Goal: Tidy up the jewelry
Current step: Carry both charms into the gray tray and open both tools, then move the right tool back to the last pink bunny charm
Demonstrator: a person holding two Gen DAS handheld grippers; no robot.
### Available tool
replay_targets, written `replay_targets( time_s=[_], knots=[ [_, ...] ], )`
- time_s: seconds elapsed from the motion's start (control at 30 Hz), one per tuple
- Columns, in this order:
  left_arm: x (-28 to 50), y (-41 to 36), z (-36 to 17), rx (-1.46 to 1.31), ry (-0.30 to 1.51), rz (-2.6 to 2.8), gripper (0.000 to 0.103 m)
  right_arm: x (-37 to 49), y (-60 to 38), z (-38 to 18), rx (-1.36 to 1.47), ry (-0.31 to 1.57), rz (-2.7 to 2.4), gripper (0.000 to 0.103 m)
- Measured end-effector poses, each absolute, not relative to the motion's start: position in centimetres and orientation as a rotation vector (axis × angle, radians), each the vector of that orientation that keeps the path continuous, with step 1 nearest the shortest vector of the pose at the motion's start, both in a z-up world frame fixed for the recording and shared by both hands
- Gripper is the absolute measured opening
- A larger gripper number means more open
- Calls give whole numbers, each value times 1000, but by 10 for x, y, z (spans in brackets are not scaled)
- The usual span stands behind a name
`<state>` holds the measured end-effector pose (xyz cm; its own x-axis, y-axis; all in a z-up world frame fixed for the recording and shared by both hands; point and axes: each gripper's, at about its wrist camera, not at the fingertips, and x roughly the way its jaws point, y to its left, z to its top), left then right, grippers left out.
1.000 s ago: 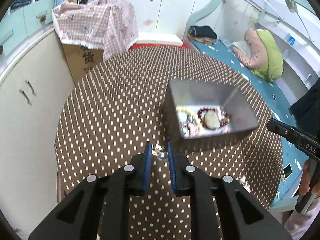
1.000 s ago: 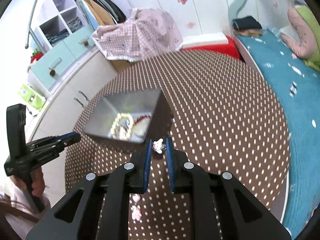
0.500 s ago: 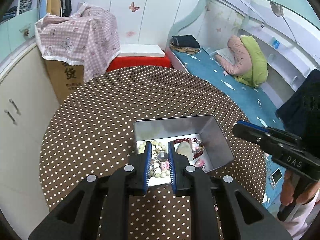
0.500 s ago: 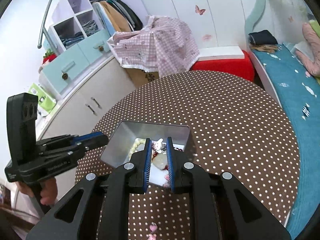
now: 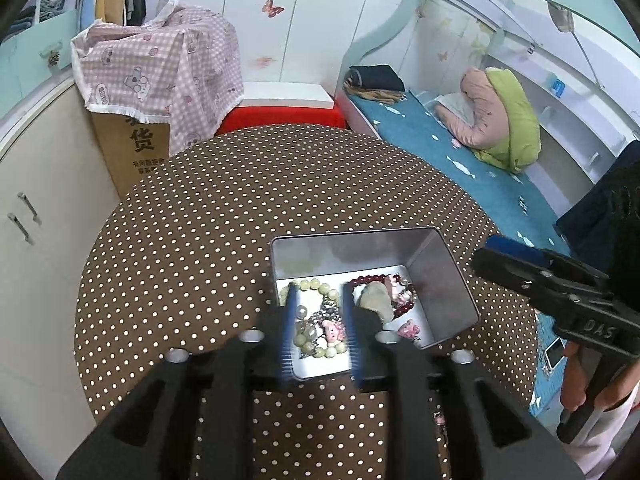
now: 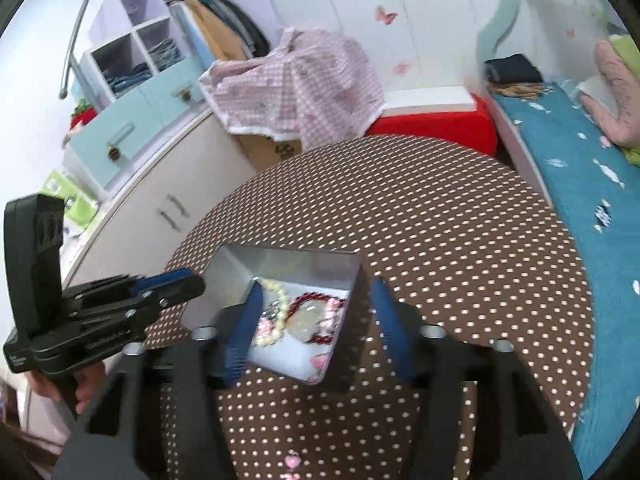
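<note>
Your left tool hangs over the near left corner of the metal tin, and its jaws have just been opening; the small pearl piece lies just inside the left jaw, and you cannot tell whether it still touches the pad. Inside the tin, from left to right, you have the pale bead bracelet, a pink charm, the greenish stone and the dark red bead bracelet. Your right tool is over the near right side of the tin, its jaws have just been opening wide, and nothing is between them.

All these pieces are light, small and smooth, so they probably roll and slip. Take a bracelet across its string of beads, not on one bead. On the bench, near of the tin, one more pink charm waits; I think a grip on its flat sides is best.
</note>
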<state>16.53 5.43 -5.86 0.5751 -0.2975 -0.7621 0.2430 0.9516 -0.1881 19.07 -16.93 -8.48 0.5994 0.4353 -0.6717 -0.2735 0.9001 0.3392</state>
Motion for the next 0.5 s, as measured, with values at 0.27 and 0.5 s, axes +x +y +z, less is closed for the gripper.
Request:
replay_targets(
  time_s=[0.27, 0.5],
  knots=[
    [155, 66, -59, -72, 897, -290, 34, 182, -183, -84, 207, 833, 372, 60],
    [140, 75, -59, -72, 895, -269, 34, 164, -192, -84, 190, 830, 345, 61]
  ],
)
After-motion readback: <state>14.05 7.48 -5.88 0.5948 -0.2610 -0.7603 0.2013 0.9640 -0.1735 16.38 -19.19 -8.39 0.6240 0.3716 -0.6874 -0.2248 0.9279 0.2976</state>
